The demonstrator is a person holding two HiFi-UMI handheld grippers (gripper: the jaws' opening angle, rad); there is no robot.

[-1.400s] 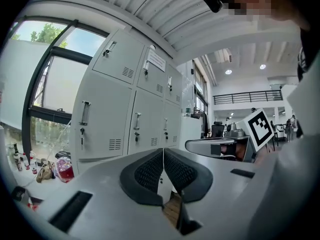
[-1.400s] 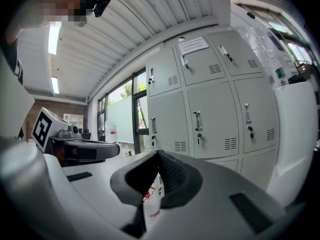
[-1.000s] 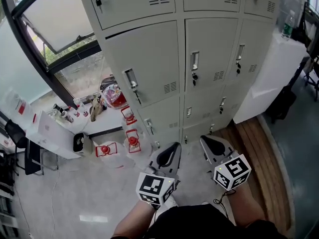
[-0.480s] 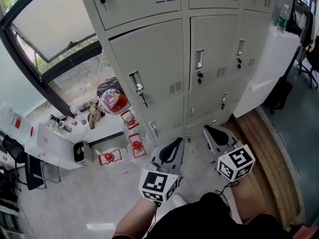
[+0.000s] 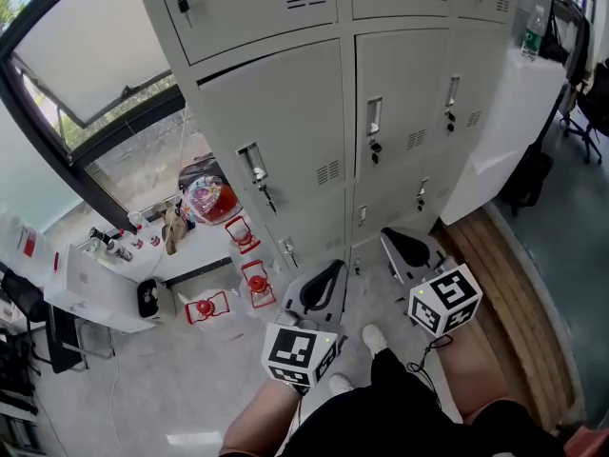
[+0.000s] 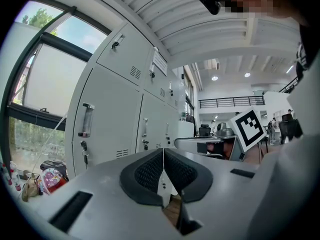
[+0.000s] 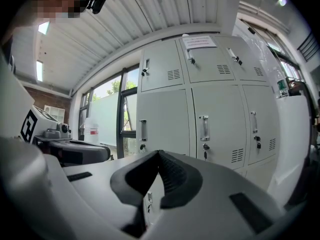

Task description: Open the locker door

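While both tools are pinched fully together on nothing, the left gripper and right gripper point level, well short of the locker bank that rises ahead of them. The left column's middle-row locker door, its handle running upright, lies up and ahead of the left gripper, the nearer one. A dark gap lines the door's top edge. Since a second ago a shoe has come forward between the grippers, and their jaws look unchanged
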